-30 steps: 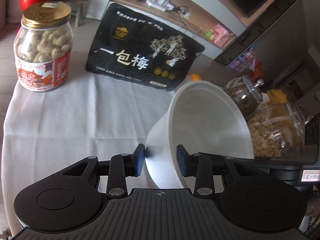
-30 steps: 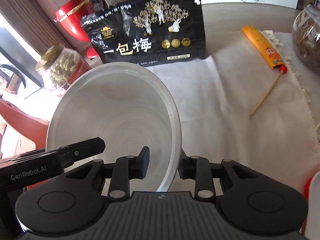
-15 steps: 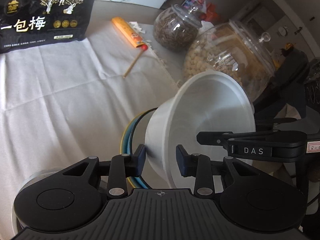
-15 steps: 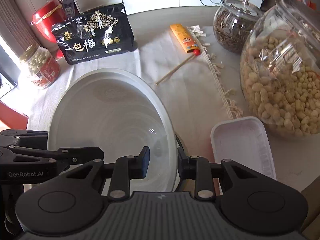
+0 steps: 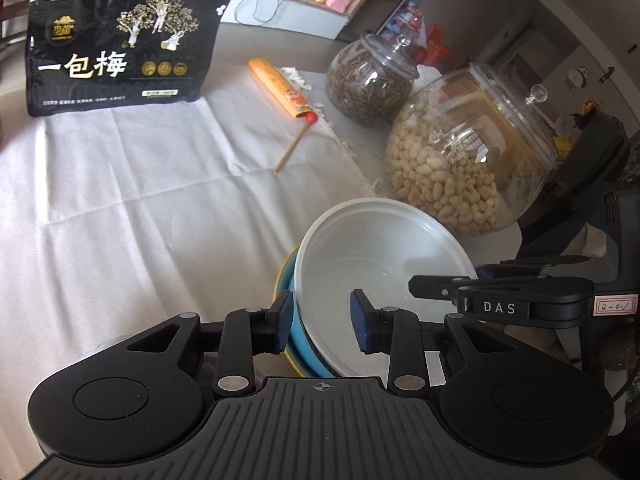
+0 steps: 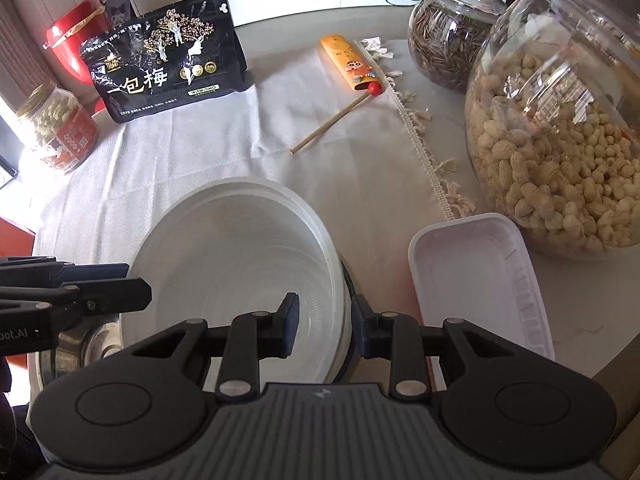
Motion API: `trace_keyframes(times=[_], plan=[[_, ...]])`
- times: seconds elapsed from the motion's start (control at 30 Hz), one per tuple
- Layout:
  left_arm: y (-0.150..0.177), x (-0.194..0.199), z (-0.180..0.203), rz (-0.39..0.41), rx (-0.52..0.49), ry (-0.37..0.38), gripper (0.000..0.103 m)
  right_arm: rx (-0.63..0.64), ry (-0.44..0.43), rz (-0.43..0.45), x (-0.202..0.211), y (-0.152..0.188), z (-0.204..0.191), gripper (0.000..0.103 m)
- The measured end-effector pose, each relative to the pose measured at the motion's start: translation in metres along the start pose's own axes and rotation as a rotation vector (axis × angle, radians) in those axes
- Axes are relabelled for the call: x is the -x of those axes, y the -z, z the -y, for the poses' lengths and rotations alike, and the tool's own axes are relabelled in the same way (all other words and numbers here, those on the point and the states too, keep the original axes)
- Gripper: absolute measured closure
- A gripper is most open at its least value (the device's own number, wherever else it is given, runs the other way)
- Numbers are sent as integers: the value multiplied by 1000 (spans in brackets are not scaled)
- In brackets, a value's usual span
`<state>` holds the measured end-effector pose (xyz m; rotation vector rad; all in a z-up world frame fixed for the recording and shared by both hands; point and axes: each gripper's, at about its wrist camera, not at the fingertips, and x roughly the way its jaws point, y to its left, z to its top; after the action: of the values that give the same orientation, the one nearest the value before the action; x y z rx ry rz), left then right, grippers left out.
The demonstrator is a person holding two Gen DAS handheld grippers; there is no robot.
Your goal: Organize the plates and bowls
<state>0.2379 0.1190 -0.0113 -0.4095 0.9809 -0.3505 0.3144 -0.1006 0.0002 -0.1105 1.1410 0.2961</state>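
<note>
While the peanut jar stands just right of it, the white bowl sits nested in a blue bowl; the right gripper pinches its rim, and the left gripper, closing, straddles the opposite rim, contact unclear.

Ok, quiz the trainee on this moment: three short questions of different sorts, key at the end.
1. True or false: nothing lies under the white bowl.
2. The big glass jar beside the white tray holds: A peanuts, B sunflower seeds, C rice.
3. What are the right tongs clamped on?

Key:
1. False. A blue bowl shows beneath it.
2. A.
3. The rim of the white bowl, one pad inside and one outside.
</note>
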Motion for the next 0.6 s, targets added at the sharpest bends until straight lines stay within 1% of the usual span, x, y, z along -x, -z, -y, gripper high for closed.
trace_keyframes(times=[0.1,0.2,0.27,0.3,0.37,0.4,0.43,0.53,0.6], plan=[[7,11,4,37,-15,-19,69,23,2,69,9,10,1,75],[14,21,11,73,-34,-52,69,65,16,187,25,30,2,75],[13,25,18,77,-20,-88,69,70,5,273,38,41,2,75],[11,27,23,70,-27,-92,69,69,-10,311,46,46,3,75],[3,32,36,54,-62,-118,69,57,-56,379,60,50,3,74],[1,35,42,49,-83,-144,69,45,-87,406,66,51,2,73],[2,39,48,48,-122,-192,69,33,-129,428,71,53,1,70],[20,52,50,70,-197,-310,69,16,-263,449,78,61,-7,67],[39,59,35,89,-184,-364,69,15,-331,430,77,71,-12,65]])
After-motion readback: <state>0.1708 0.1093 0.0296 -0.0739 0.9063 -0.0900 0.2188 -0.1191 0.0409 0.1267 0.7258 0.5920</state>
